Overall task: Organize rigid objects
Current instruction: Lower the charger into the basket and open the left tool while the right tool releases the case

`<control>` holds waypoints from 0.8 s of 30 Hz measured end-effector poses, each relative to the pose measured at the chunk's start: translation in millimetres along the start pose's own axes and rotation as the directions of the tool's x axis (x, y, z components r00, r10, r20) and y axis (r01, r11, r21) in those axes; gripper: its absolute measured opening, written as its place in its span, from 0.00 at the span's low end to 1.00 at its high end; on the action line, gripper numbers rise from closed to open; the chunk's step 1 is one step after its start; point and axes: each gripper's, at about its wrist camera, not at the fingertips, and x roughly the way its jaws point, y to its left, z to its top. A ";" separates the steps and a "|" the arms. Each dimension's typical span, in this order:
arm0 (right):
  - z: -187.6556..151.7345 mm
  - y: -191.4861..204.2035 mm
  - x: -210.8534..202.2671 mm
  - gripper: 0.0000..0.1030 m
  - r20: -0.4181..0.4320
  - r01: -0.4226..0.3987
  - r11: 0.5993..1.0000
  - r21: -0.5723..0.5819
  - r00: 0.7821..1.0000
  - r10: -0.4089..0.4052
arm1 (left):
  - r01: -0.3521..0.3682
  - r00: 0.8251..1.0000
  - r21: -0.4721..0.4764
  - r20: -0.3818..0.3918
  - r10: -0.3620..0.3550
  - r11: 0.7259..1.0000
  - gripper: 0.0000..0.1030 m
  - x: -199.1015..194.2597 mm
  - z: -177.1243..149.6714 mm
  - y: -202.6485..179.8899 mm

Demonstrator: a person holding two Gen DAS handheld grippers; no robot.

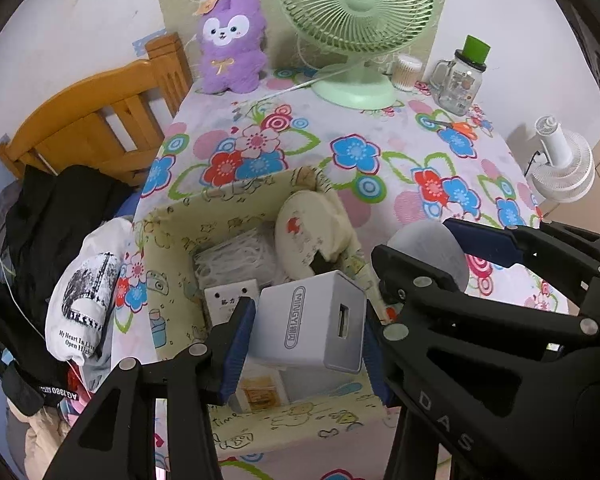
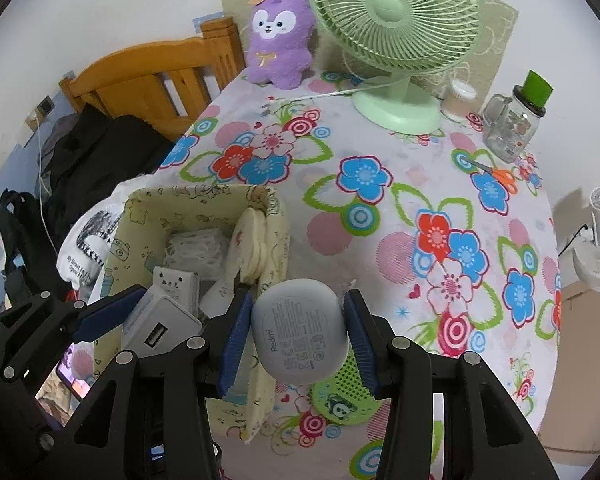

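Observation:
My left gripper (image 1: 306, 332) is shut on a white MINGYI charger cube (image 1: 312, 322) and holds it over the open cream storage box (image 1: 168, 240). My right gripper (image 2: 298, 330) is shut on a grey Redmi earbuds case (image 2: 300, 330) just right of the box (image 2: 276, 216), above the table. The case also shows in the left wrist view (image 1: 432, 250), and the charger in the right wrist view (image 2: 160, 328). Inside the box lie a round cream item (image 1: 304, 236), a white mesh bundle (image 1: 236, 260) and a small white adapter (image 2: 176, 282).
A green round perforated item (image 2: 340, 388) lies on the floral tablecloth (image 2: 380, 200) under my right gripper. At the back stand a green fan (image 2: 396, 32), purple plush (image 2: 278, 36), glass jar (image 2: 512, 124) and orange scissors (image 2: 500, 174). A wooden bed frame (image 1: 100, 116) with clothes is left.

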 end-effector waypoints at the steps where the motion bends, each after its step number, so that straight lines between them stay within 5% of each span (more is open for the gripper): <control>1: -0.6 1.5 2.1 0.49 -0.004 -0.004 1.000 -0.003 1.000 0.004 | -0.002 1.000 -0.005 -0.009 0.002 1.000 0.51 3.3 -2.0 2.8; 12: -3.0 16.1 20.6 0.49 -0.049 -0.015 0.999 -0.045 0.999 0.013 | 0.000 0.997 -0.013 -0.080 -0.001 1.000 0.52 27.2 -19.8 17.9; 24: 1.2 27.2 28.1 0.49 -0.051 -0.030 0.997 -0.075 0.998 0.026 | -0.032 0.996 -0.021 -0.084 0.030 0.999 0.80 32.4 -22.6 30.7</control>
